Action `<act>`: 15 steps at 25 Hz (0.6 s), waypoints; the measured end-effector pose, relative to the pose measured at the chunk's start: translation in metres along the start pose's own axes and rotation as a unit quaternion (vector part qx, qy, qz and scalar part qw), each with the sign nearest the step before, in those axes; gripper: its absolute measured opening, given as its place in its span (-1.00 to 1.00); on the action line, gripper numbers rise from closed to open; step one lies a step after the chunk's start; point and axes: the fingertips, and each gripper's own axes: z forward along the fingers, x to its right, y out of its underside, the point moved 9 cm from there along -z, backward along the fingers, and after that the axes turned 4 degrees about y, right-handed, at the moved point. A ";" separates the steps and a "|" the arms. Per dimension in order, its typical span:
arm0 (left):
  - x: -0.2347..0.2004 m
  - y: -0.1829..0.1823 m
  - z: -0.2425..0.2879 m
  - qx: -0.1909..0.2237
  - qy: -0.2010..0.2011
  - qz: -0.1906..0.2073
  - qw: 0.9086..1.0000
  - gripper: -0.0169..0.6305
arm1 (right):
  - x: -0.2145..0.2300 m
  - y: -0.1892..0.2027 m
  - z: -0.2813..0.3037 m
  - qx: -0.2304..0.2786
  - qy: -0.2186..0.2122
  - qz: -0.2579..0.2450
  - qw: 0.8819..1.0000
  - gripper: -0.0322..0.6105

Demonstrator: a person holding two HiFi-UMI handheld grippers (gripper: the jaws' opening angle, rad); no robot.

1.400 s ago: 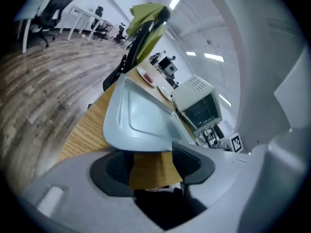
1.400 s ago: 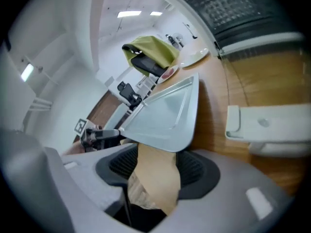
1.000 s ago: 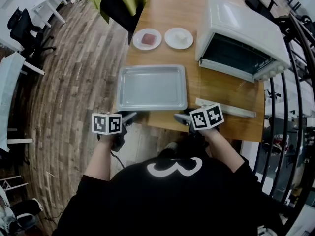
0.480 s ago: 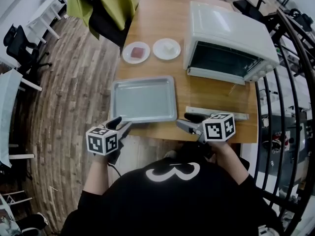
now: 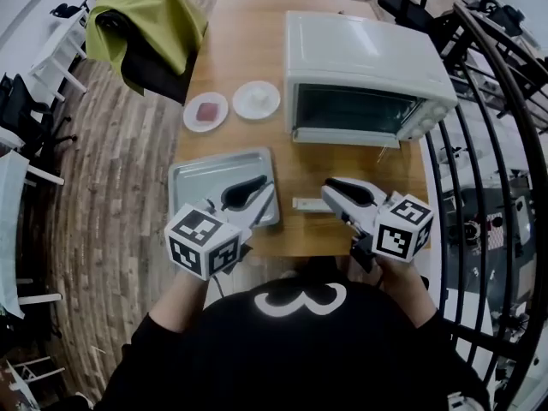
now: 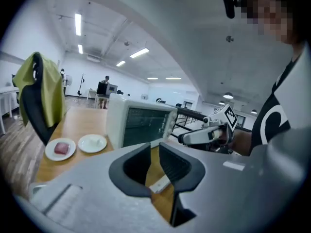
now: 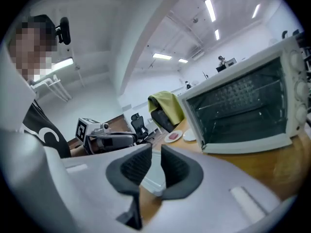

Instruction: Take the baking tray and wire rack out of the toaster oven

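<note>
Dark jaws of the left gripper (image 5: 257, 191) (image 6: 154, 154) are brought nearly together, having just been closing, with nothing between them. The right gripper (image 5: 330, 192) (image 7: 155, 153) is set likewise, empty. Under the left gripper, left of centre in the head view, the baking tray (image 5: 199, 178) is laid on the wooden table (image 5: 248, 41). Above right, the toaster oven (image 5: 368, 58) is placed, with the wire rack (image 7: 243, 96) seen as a grid inside.

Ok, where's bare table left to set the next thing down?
The biggest bare patch is the far end of the table, left of the oven, beyond the pink-food plate and the white-food plate. A narrower strip runs between the oven front and the white bar. The near edge is crowded: tray and bar fill it.
</note>
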 end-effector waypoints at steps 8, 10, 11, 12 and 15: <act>0.028 -0.046 0.083 0.026 0.074 -0.009 0.997 -0.91 | 0.051 -0.040 -0.057 0.078 0.051 0.011 0.996 -0.89; 0.031 -0.050 0.104 0.028 0.092 -0.033 0.995 -0.91 | 0.065 -0.047 -0.069 0.087 0.063 0.016 0.994 -0.89; 0.033 -0.052 0.114 0.031 0.101 -0.049 0.993 -0.91 | 0.072 -0.049 -0.074 0.091 0.066 0.022 0.993 -0.89; 0.034 -0.053 0.123 0.036 0.108 -0.067 0.991 -0.91 | 0.079 -0.050 -0.078 0.094 0.068 0.031 0.993 -0.89; 0.034 -0.058 0.147 0.056 0.116 -0.112 0.985 -0.91 | 0.101 -0.054 -0.086 0.104 0.069 0.062 0.990 -0.89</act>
